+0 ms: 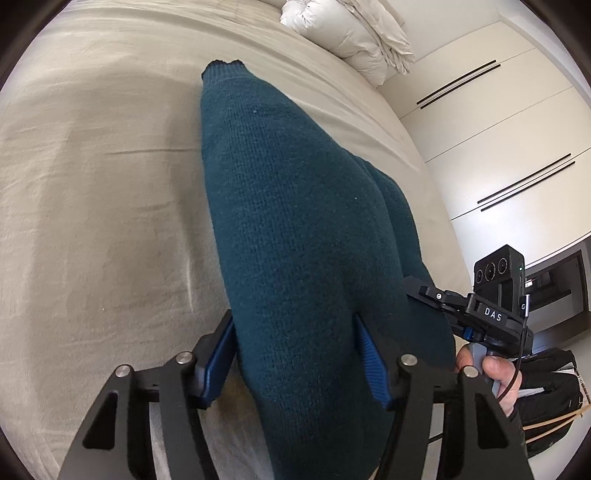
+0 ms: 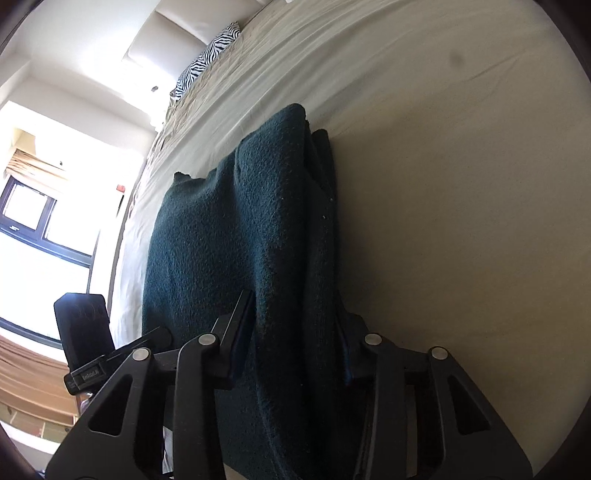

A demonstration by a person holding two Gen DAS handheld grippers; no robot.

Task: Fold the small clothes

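The bed point(image 1: 92, 184) carried the teal knitted garment point(image 1: 288, 221), which ran from six toward twelve o'clock in both wrist views. The left tongs point(image 1: 295, 365) stood spread with the knit between them, its pads point(image 1: 373, 362) at the cloth; whether they pinched could not be told. The right tongs point(image 2: 295, 347) likewise straddled a bunched ridge. Closing both on the same layer and lifting evenly would likely keep the fold straight. White bedding point(image 1: 351, 33) at one o'clock and a zebra-print pillow point(image 2: 207, 59) at eleven lay well apart.

A beige-sheeted bed point(image 1: 92, 192) carries a folded teal knit garment point(image 1: 295, 229), a white duvet point(image 1: 351, 33) and a zebra-print pillow point(image 2: 207, 61).
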